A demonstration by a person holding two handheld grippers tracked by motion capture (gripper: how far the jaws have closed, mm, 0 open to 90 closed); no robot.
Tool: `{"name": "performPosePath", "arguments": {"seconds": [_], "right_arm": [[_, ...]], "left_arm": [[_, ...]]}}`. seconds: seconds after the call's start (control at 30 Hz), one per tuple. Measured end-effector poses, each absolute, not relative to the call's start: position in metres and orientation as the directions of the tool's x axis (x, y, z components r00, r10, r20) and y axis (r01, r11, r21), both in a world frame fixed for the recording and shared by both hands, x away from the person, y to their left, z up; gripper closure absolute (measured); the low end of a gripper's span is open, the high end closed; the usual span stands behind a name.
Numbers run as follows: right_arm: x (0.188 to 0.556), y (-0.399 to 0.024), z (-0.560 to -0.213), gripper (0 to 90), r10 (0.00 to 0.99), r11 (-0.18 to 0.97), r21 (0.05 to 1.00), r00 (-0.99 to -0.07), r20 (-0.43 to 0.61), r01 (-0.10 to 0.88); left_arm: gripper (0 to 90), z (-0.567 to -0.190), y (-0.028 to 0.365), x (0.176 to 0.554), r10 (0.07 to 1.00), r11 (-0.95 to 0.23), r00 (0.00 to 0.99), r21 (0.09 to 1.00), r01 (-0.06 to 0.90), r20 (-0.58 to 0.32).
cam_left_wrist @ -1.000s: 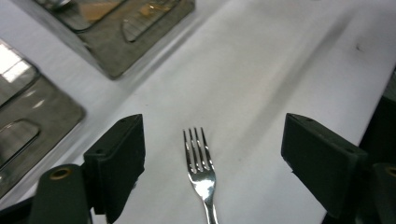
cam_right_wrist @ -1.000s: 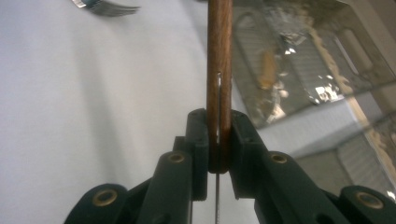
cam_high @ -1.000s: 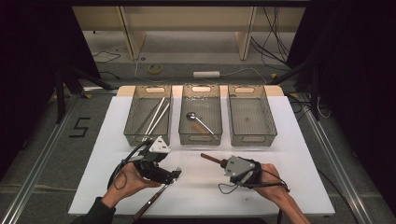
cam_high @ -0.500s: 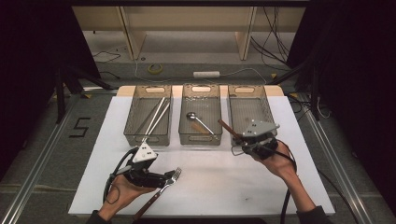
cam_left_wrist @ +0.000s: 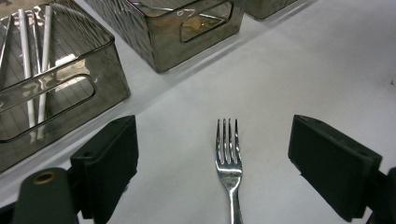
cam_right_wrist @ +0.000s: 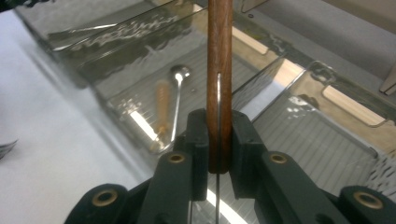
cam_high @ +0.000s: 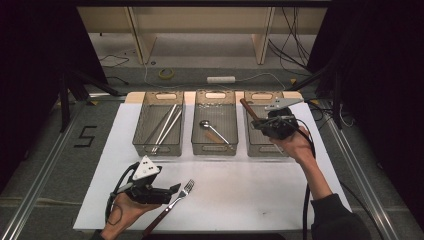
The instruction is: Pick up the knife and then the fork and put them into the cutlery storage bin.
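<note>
Left gripper (cam_left_wrist: 212, 163) wide open, just been opening | fork (cam_left_wrist: 228, 154) between jaws, untouched | right gripper (cam_right_wrist: 218, 140) clamps wooden handle (cam_right_wrist: 219, 60)

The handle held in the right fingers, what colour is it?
Dark reddish-brown wood, clearest in the right gripper view.

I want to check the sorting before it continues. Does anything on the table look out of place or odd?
Only the fork is outside the bins; it lies loose on the white table, between the open jaws of the left gripper. The right gripper holds a wooden-handled utensil over the right bin. Nothing looks spilled or damaged.
</note>
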State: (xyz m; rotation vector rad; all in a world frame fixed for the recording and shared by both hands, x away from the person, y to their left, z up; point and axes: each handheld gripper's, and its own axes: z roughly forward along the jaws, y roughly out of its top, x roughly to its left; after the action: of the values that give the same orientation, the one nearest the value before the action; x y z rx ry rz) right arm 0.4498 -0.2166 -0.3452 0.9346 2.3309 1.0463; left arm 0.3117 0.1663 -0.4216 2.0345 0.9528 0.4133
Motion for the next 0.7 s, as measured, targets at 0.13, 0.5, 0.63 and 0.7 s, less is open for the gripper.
{"name": "performPosePath", "arguments": {"seconds": [0.13, 0.5, 0.63, 0.7], "right_arm": [[0.465, -0.221, -0.343, 80.5, 0.747, 0.471, 0.773, -0.658, -0.094, 0.425], [0.499, -0.225, -0.351, 80.6, 0.807, 0.413, 0.768, -0.587, -0.060, 0.490], [0.510, -0.223, -0.356, 80.6, 0.821, 0.402, 0.762, -0.568, -0.055, 0.507], [0.514, -0.223, -0.358, 80.6, 0.827, 0.391, 0.764, -0.560, -0.048, 0.513]], "left_arm": [[15.5, -0.422, 0.168, 0.309, 0.753, -0.350, 0.656, 0.811, 0.469, -0.054], [15.5, -0.424, 0.170, 0.306, 0.749, -0.343, 0.660, 0.819, 0.460, -0.058], [15.5, -0.424, 0.170, 0.304, 0.744, -0.349, 0.666, 0.822, 0.449, -0.048], [15.4, -0.424, 0.170, 0.304, 0.744, -0.348, 0.667, 0.823, 0.449, -0.049]]}}
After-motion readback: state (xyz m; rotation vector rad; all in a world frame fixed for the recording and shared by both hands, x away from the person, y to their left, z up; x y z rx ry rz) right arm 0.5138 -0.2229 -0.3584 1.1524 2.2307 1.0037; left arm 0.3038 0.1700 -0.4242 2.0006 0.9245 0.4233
